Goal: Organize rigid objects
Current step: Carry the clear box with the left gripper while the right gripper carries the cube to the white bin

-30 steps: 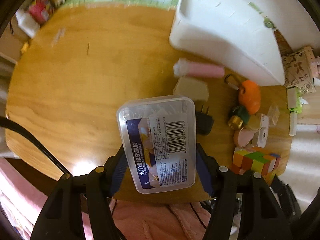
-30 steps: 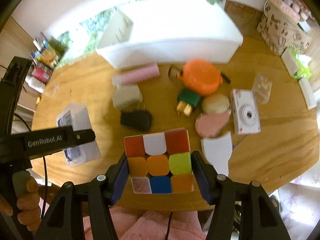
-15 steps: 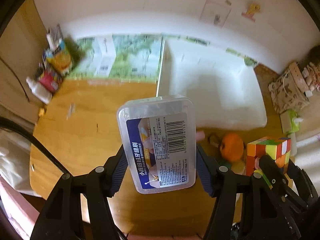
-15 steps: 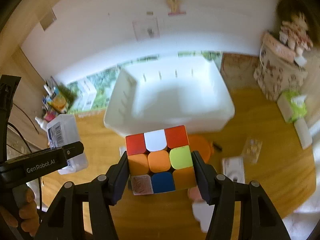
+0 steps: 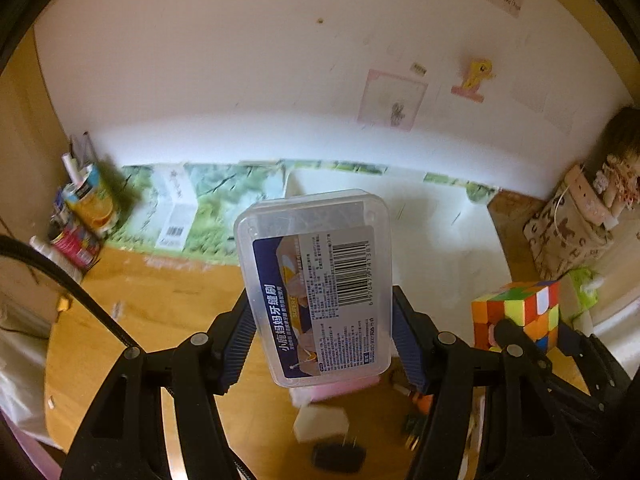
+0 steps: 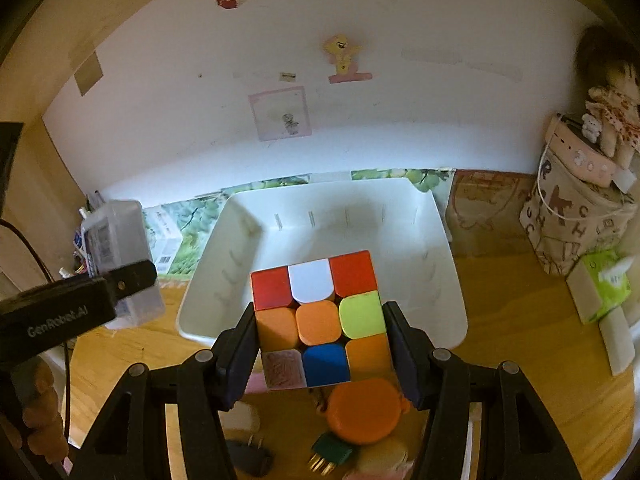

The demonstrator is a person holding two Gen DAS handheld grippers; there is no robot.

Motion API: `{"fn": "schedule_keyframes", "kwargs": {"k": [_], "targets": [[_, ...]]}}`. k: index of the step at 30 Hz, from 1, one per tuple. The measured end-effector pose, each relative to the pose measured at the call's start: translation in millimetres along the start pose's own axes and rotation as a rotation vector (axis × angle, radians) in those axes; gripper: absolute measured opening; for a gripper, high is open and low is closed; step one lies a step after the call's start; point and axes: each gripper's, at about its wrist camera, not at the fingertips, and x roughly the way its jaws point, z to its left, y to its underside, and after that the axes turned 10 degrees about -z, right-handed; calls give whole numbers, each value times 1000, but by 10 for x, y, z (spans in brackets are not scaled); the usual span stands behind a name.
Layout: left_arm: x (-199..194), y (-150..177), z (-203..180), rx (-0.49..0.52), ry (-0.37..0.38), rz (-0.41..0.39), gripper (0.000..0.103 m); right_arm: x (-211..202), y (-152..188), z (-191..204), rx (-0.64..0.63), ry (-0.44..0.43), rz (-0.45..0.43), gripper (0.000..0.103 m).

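Left wrist view: looks forward and down along the left gripper [image 5: 322, 312], close on the clear plastic box [image 5: 316, 284] it carries, toward the white bin [image 5: 440, 216] and back wall. Right wrist view: same heading, close on the puzzle cube [image 6: 320, 316] in the right gripper [image 6: 320, 340]. Shared: white bin [image 6: 440, 248], wooden table [image 6: 520, 320], wall stickers; each view catches the other gripper's load.

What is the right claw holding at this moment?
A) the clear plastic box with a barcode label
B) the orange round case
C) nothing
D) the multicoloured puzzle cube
D: the right claw has its pads pressed on both sides of the puzzle cube, lifted in front of the white bin.
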Motion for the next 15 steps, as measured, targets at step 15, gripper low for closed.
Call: {"fn": "schedule_keyframes", "kwargs": {"k": [15], "targets": [[423,40,-58,43,65,-161,67,569,62,-187,-67,-21,-71,56]]}}
